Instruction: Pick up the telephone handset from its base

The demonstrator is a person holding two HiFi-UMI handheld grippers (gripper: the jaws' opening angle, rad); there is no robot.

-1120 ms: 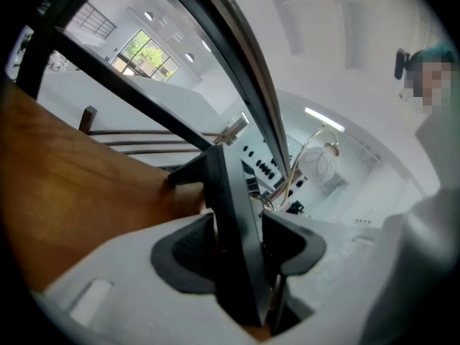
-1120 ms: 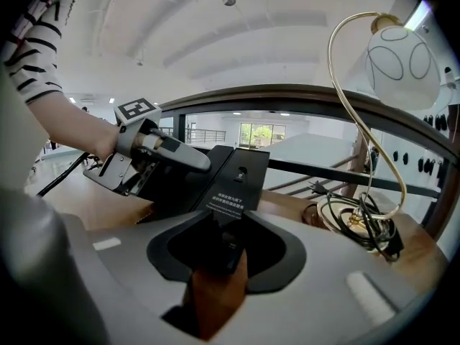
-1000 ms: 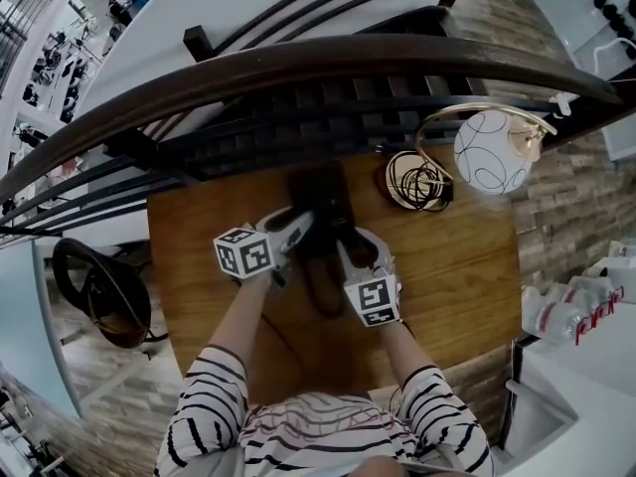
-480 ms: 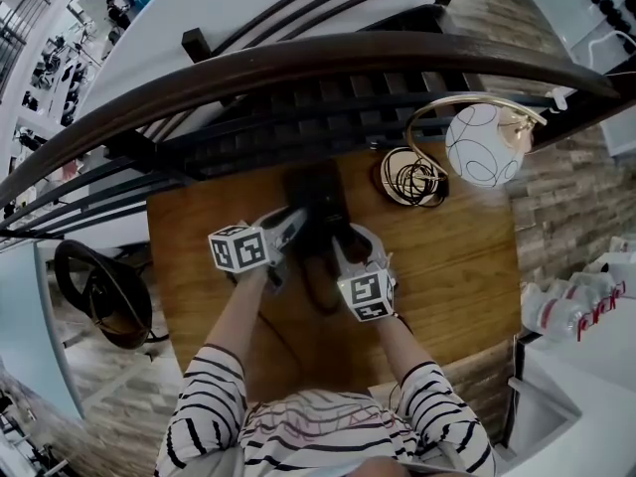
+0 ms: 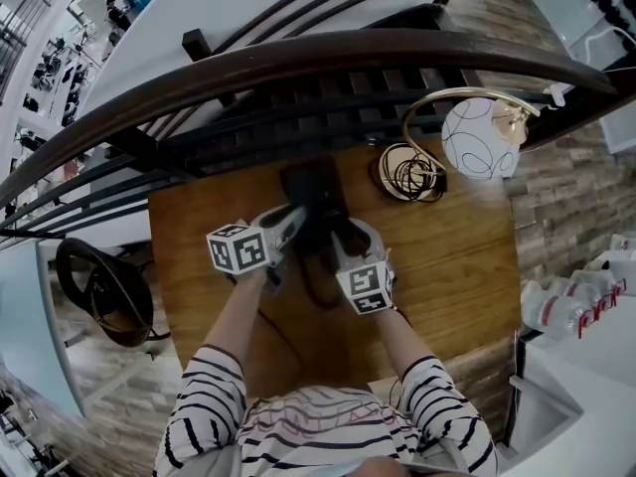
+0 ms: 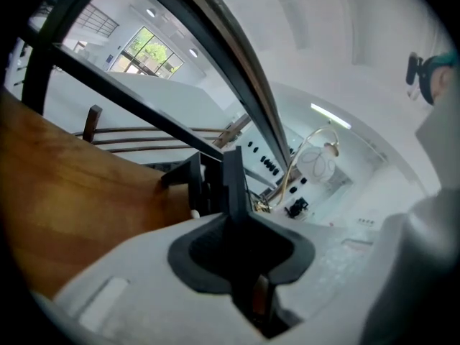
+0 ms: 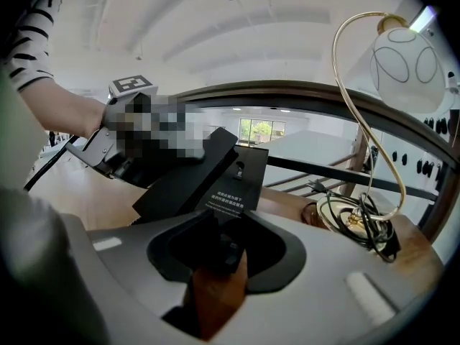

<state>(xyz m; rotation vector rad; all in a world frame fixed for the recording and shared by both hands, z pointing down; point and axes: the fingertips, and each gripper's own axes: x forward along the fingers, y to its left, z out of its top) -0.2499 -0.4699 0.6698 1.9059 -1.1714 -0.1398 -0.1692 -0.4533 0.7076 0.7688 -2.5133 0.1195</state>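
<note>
Telephone handset [image 5: 316, 274], grip stage: right gripper [image 7: 219, 249] apparently clenched on it; left gripper [image 6: 233, 185] closed and empty alongside. Next — lift clear of base [image 5: 310, 191] ahead.

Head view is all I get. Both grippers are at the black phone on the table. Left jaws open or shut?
Observer: Shut. In the left gripper view the left gripper has its jaws together, nothing between them.
Operator: Phone from there?
Observer: The black phone stands just left of the closed jaws, not between them.
Operator: Right side?
Observer: A black panel with white print stands straight ahead of the right gripper; jaw state unclear.
</note>
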